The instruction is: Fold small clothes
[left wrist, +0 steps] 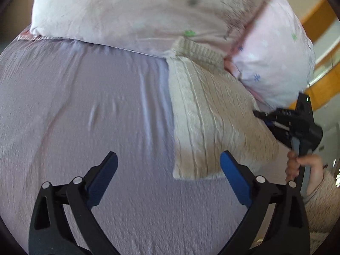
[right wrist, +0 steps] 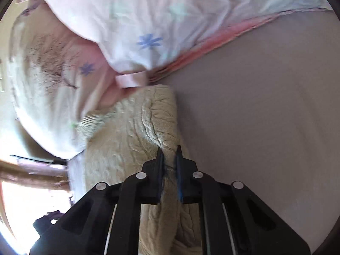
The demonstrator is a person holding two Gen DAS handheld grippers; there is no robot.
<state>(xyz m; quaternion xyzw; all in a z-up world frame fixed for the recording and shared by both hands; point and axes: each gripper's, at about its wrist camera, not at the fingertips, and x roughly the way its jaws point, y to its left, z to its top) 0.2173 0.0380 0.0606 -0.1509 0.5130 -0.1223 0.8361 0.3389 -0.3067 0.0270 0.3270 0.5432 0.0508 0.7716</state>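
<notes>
1. Surface: a lilac bed sheet covers the working area. A pale floral pillow lies along the far side.

2. Task item: a cream cable-knit garment lies on the sheet to the right of centre. Its far end, with a ribbed band, touches or tucks under the near edge of the pillow. In the left wrist view it presents as a long, roughly rectangular panel with a straight left edge and a squared near corner.

3. Left gripper: jaws spread wide, nothing between them. It hovers over bare sheet just beside the garment's near-left corner, with the right finger overlapping that corner in view. Contact cannot be confirmed.

4. Right gripper: jaws drawn narrow and clamped on a pinched ridge of the cream cable-knit garment. The knit puckers into folds converging at the fingertips. In the left wrist view this tool sits at the garment's right side, held by the person's hand.

5. Progress, as judged: the tidy strip shape suggests at least one lengthwise fold is in place, though layers cannot be counted. The garment is still long, so a crosswise fold appears outstanding.

6. Remaining, as judged: bring one end over the other, flatten, and free the far end from the pillow. Other clothes are not visible.
</notes>
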